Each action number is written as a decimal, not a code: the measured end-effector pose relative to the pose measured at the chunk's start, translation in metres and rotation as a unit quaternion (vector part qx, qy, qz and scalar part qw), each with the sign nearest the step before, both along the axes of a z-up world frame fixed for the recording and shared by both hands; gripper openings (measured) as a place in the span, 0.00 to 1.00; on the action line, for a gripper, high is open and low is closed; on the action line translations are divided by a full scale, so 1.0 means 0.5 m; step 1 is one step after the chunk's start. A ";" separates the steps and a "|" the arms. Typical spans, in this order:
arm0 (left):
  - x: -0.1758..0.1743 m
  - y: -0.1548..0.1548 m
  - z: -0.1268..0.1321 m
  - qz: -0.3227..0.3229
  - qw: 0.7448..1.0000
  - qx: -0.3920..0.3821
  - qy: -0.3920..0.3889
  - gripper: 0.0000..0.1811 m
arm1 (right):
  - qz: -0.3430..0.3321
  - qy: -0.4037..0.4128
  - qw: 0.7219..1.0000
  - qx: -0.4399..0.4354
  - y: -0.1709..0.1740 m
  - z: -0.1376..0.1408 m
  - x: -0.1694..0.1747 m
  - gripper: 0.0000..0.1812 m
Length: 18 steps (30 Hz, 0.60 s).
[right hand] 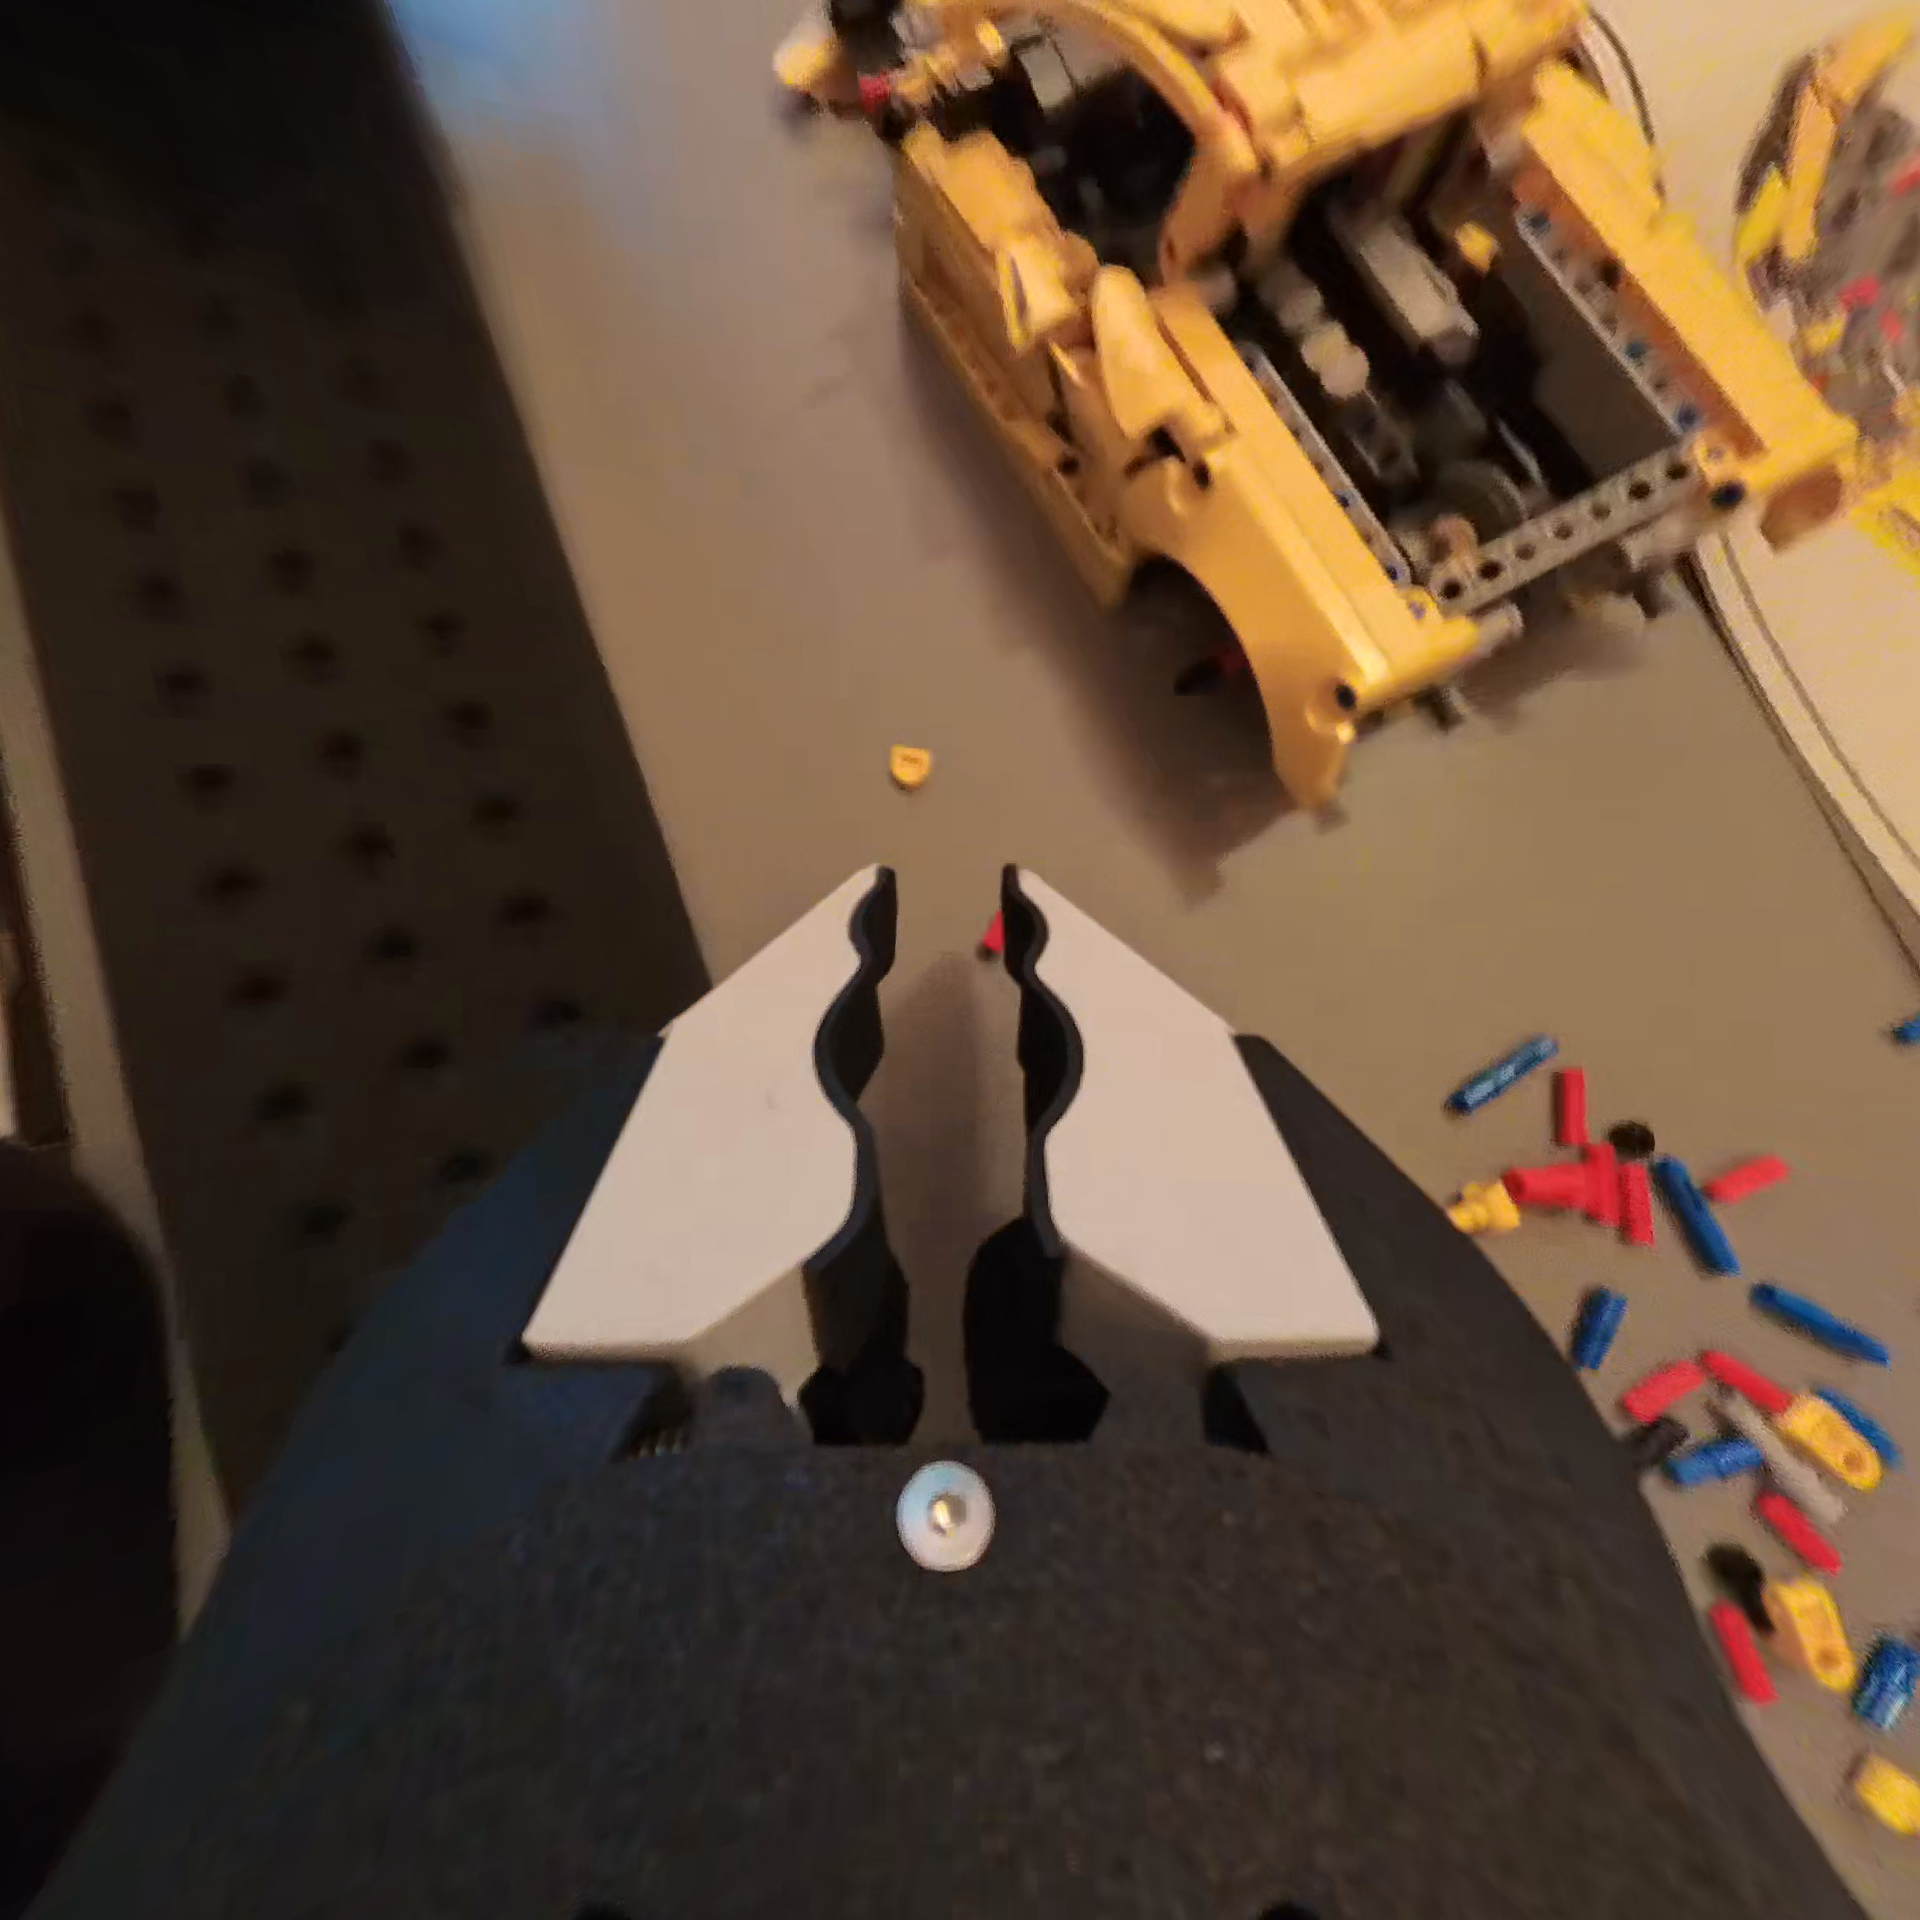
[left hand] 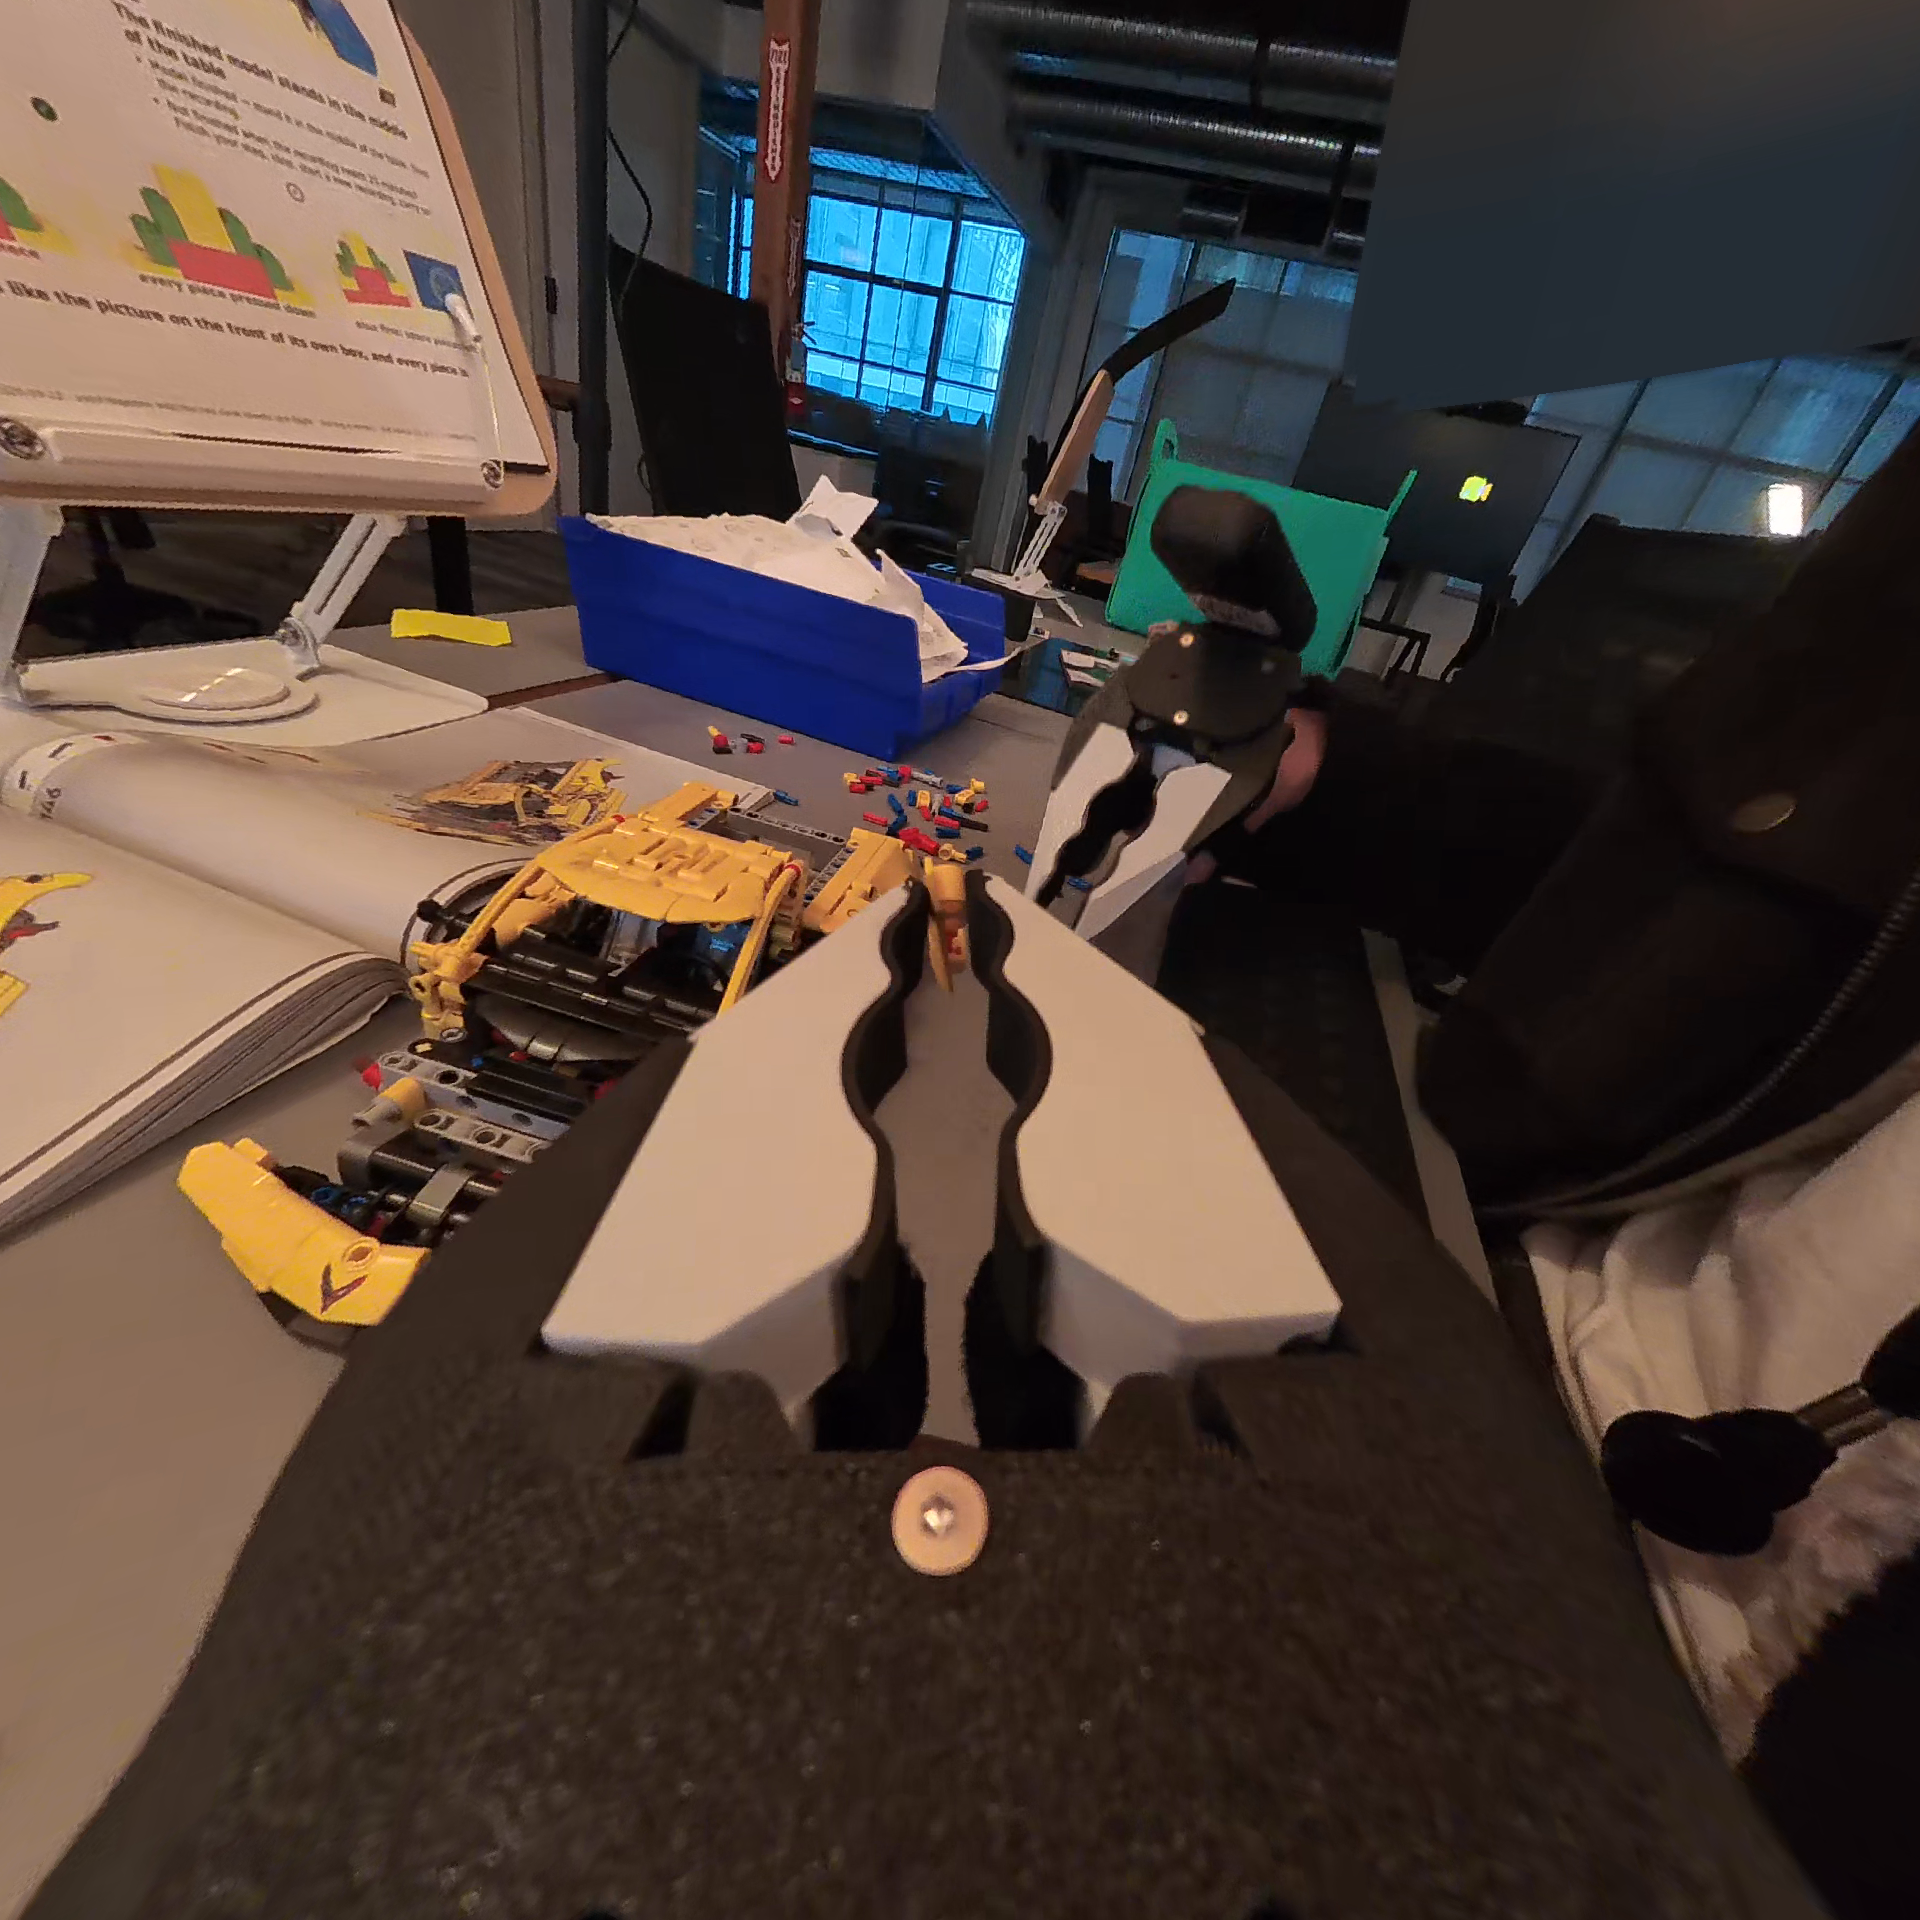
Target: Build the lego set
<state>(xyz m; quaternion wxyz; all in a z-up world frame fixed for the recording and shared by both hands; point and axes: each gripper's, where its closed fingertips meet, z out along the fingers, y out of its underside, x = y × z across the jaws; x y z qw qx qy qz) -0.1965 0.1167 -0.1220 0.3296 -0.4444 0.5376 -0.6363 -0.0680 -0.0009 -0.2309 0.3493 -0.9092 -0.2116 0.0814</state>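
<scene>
The half-built yellow plastic brick vehicle (right hand: 1351,395) is laid on the grey table (right hand: 727,520), its long axis running toward the open instruction booklet (left hand: 208,935). The left gripper (left hand: 945,914) is clenched on a small yellow piece (left hand: 948,925). The right gripper (right hand: 945,904) is held released, empty, above the table.

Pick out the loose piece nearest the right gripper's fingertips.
The red pin by the right gripper; the small yellow piece lies farther ahead.

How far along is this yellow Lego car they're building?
Partway. The yellow car already has its body, roof and wheel arch, but the grey frame inside remains exposed. A loose yellow panel section lies beside it, and many small pins sit unused on the table. The left gripper pinches a small yellow part; the right gripper is open and empty.
</scene>
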 end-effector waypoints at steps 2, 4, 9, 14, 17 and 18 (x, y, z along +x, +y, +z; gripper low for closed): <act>0.002 0.001 -0.005 0.001 1.000 -0.002 0.006 0.04 | -0.026 -0.008 1.000 0.004 0.002 -0.013 0.018 0.09; 0.001 -0.001 -0.006 0.001 1.000 0.002 0.006 0.04 | -0.033 -0.004 0.999 0.013 0.006 -0.014 0.016 0.09; 0.000 -0.005 -0.005 -0.005 1.000 -0.004 0.007 0.04 | -0.050 -0.027 0.998 -0.027 0.000 -0.033 0.028 0.07; 0.000 -0.008 -0.006 -0.008 1.000 -0.002 0.008 0.04 | -0.056 -0.030 0.997 -0.040 0.008 -0.044 0.024 0.04; -0.001 -0.009 -0.005 -0.008 1.000 0.000 0.005 0.04 | -0.057 -0.037 0.996 -0.052 0.008 -0.045 0.027 0.02; -0.001 -0.010 -0.004 -0.008 1.000 0.000 0.003 0.04 | -0.053 -0.039 0.996 -0.053 0.010 -0.042 0.024 0.02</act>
